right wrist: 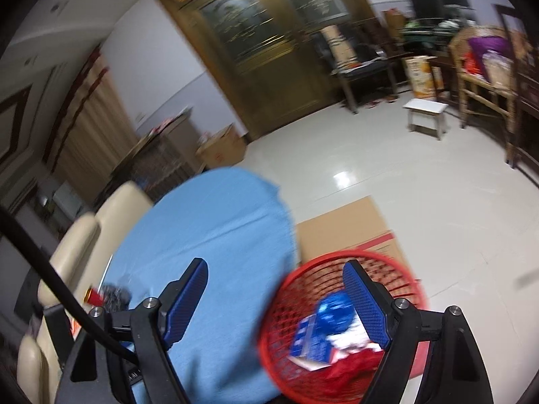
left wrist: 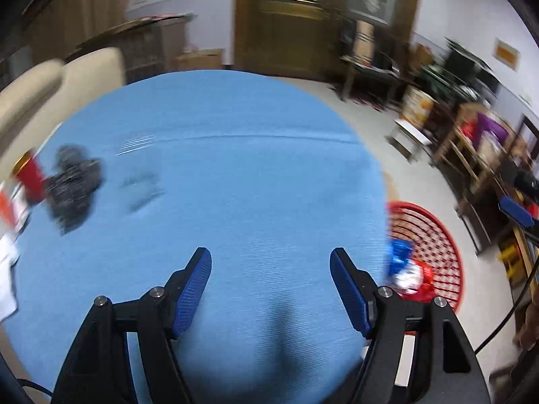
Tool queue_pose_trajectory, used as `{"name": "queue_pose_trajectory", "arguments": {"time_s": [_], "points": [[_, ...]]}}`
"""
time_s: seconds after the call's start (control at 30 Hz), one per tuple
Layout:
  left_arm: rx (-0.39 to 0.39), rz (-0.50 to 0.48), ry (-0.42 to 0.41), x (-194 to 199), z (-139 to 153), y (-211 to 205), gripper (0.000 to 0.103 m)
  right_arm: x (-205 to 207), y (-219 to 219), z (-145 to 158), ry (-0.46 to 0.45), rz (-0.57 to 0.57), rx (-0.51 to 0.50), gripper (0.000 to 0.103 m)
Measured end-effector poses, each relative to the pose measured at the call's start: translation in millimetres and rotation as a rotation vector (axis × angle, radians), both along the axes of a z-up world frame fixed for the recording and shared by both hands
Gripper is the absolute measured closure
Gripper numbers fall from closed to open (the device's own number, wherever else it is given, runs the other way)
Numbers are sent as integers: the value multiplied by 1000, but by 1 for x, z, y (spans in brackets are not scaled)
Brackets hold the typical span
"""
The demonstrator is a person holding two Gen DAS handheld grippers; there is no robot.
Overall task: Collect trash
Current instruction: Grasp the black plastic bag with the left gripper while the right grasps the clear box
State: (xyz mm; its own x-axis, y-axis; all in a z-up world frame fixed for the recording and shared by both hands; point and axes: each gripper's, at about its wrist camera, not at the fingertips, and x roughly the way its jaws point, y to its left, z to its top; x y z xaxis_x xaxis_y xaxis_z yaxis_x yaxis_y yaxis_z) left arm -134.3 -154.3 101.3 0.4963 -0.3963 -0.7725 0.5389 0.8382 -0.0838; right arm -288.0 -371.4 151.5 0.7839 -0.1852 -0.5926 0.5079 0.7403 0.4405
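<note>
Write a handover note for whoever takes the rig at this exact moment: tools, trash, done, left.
Left tool: open, empty, above the blue table.
Right tool: open, empty, over the table edge and the red basket.
Done: blue, white and red wrappers lie in the basket on the floor beside the table.
Left: dark crumpled item, red can and white scraps at the table's far left; the blur hides details.

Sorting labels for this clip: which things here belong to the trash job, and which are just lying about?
Job:
red basket
wrappers in it
dark crumpled lump on the blue table
red tube
both open grippers

Lying about:
white stool
cardboard box
beige chairs
</note>
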Motion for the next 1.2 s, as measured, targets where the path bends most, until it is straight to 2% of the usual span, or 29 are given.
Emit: {"name": "queue_pose_trajectory", "arguments": {"time_s": [0.23,0.43,0.57,0.7,1.1,1.17,1.2], "points": [[-43,267,29,34,-19,110,29,79,74,-16,69,222,-21,18],[-77,411,67,52,-32,175,29,154,144,-32,107,413,-54,18],[-93,442,78,57,-36,195,29,200,187,-40,119,514,-96,18],[-105,453,75,65,-36,207,29,243,214,-50,146,567,-141,18],[-99,453,58,99,-33,205,29,315,228,-89,211,606,-138,18],[-88,449,57,105,-33,202,29,325,230,-97,229,626,-124,29],[-83,447,54,108,-33,201,29,330,230,-102,253,627,-127,60]]}}
